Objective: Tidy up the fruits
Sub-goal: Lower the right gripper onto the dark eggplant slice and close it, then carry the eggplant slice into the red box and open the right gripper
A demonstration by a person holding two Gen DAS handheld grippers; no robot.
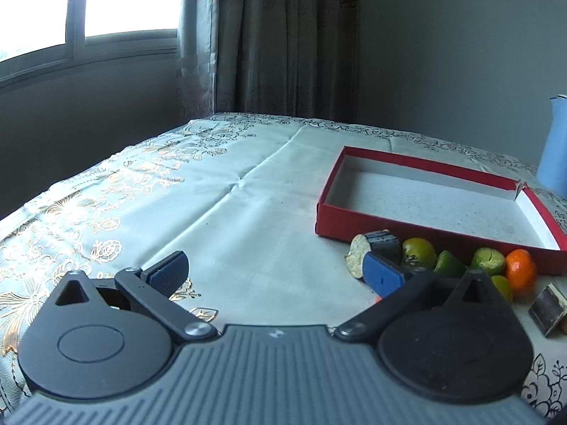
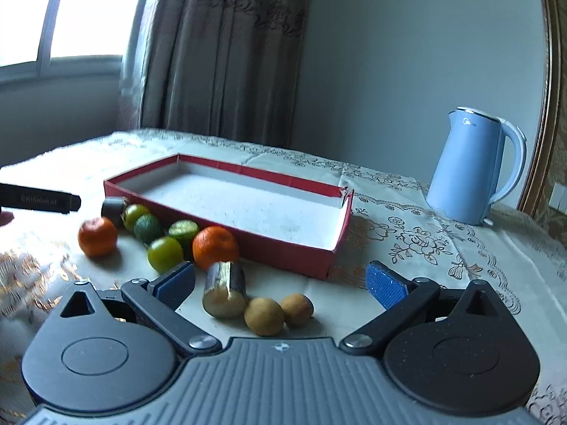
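A shallow red box [image 2: 294, 255] with a white inside [image 1: 329, 219] lies on the table, nothing in it. Along its near wall sit two orange tangerines [image 2: 215, 247] [image 2: 97, 236], several green citrus [image 2: 164, 254], two dark sugarcane pieces [image 2: 224, 294] [image 2: 113, 210] and two small brown round fruits [image 2: 264, 316]. My right gripper [image 2: 280, 283] is open, low over the sugarcane piece and brown fruits, holding nothing. My left gripper [image 1: 276, 274] is open to the left of the pile; its right finger pad [image 1: 382, 276] lies in front of a sugarcane piece [image 1: 375, 248].
A light blue electric kettle [image 2: 471, 166] stands right of the box. A floral tablecloth [image 1: 212, 212] covers the table. Curtain [image 1: 283, 35] and window [image 1: 117, 0] are behind. The left gripper's dark body [image 2: 39, 203] enters the right wrist view from the left.
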